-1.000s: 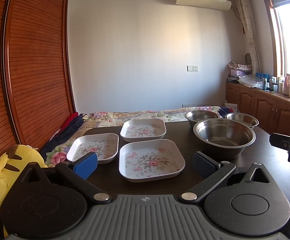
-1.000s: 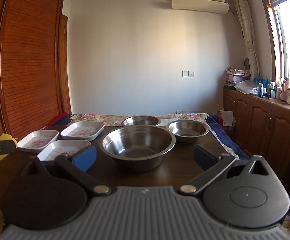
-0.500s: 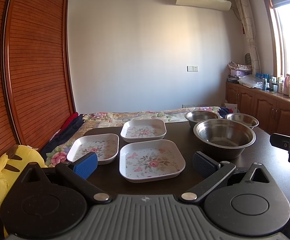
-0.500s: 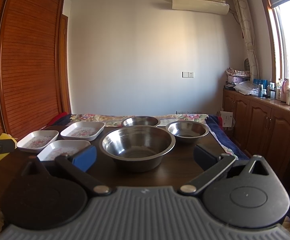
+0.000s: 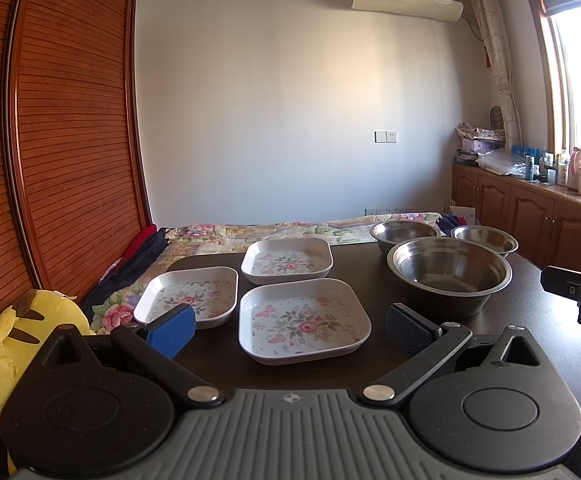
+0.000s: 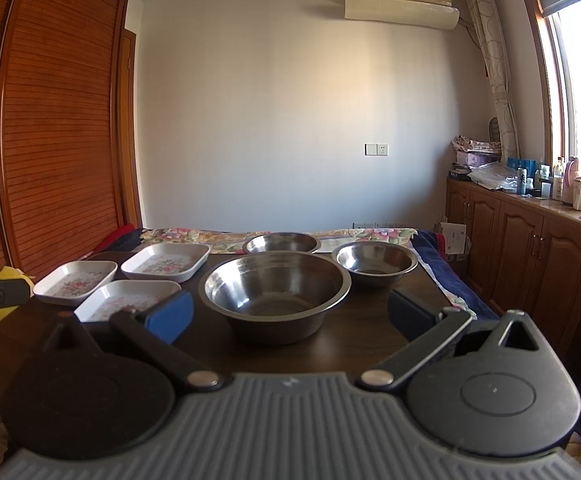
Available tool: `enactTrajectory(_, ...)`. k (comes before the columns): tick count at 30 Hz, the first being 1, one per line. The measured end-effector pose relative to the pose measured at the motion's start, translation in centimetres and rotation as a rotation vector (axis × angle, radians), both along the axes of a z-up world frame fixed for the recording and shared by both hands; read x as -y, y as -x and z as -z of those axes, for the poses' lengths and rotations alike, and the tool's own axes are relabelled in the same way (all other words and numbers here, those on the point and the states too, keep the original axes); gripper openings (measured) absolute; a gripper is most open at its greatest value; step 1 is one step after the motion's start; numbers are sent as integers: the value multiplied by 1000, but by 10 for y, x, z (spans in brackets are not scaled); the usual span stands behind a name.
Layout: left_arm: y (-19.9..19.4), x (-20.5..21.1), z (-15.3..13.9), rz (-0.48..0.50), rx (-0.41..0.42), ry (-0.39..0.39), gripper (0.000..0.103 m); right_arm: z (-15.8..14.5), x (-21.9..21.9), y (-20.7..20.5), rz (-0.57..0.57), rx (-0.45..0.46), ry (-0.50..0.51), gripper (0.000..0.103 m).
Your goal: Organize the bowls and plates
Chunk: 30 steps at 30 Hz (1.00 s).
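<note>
Nothing gripped yet: left gripper (image 5: 290, 326) and right gripper (image 6: 290, 312) held agape. Nearest floral plate (image 5: 304, 320) judged first for stacking.

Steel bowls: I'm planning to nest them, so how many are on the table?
3. The large steel bowl sits nearest, centre of the table; a medium bowl is behind it at the far edge; the small bowl is far right. None look hidden.

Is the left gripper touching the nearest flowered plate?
Apart. The left wrist view shows the left gripper open, dark table visible between each finger and the nearest plate.
</note>
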<state>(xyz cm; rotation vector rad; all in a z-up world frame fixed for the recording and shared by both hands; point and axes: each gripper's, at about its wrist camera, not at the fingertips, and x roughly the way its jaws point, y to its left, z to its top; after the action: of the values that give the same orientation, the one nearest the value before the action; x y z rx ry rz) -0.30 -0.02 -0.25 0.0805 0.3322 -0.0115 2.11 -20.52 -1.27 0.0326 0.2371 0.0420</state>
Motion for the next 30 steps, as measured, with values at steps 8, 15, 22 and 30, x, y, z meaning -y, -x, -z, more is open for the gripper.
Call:
enactTrajectory(8, -3, 0, 0, 3, -4, 2, 103, 1, 1, 1, 3, -3, -1, 103)
enactTrajectory(15, -2, 0, 0, 3, -5, 3, 103, 1, 3, 1, 6, -6, -5, 103)
enactTrajectory(22, -2, 0, 0, 3, -6, 2, 103, 1, 3, 0, 6, -3, -4, 103)
enactTrajectory(30, -2, 0, 0, 3, -6, 3, 103, 2, 3, 0, 6, -3, -5, 103)
